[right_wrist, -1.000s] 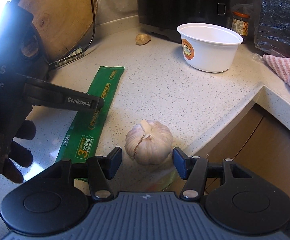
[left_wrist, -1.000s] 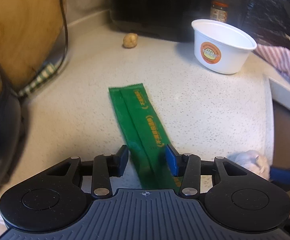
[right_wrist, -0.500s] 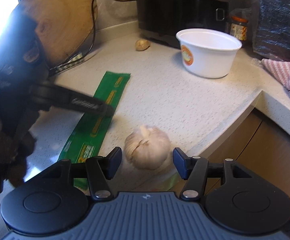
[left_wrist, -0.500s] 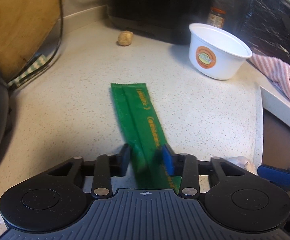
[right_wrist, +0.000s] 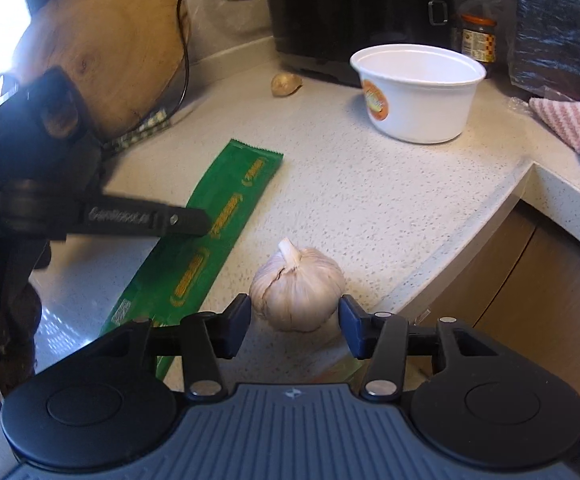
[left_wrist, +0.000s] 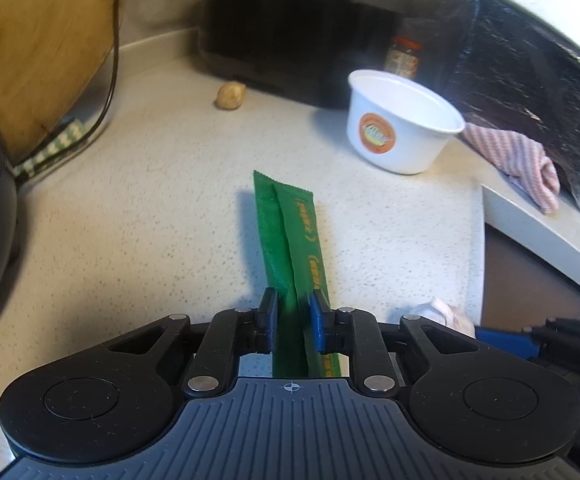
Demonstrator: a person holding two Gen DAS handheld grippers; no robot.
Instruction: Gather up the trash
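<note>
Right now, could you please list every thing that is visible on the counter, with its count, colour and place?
wrapper: 1, green, mid-counter, pinched, folded lengthwise.
garlic bulb: 1, whitish, near the counter edge.
bowl: 1, white, orange label, back right.
ginger piece: 1, tan, before the appliance.
appliance: 1, black, back wall.
jar: 1, dark lid, behind the bowl.
cloth: 1, pink striped, far right.
cutting board: 1, wooden, leaning left.
left hand-held gripper: 1, shut on wrapper.
right hand-held gripper: 1, open, flanking the garlic bulb.
</note>
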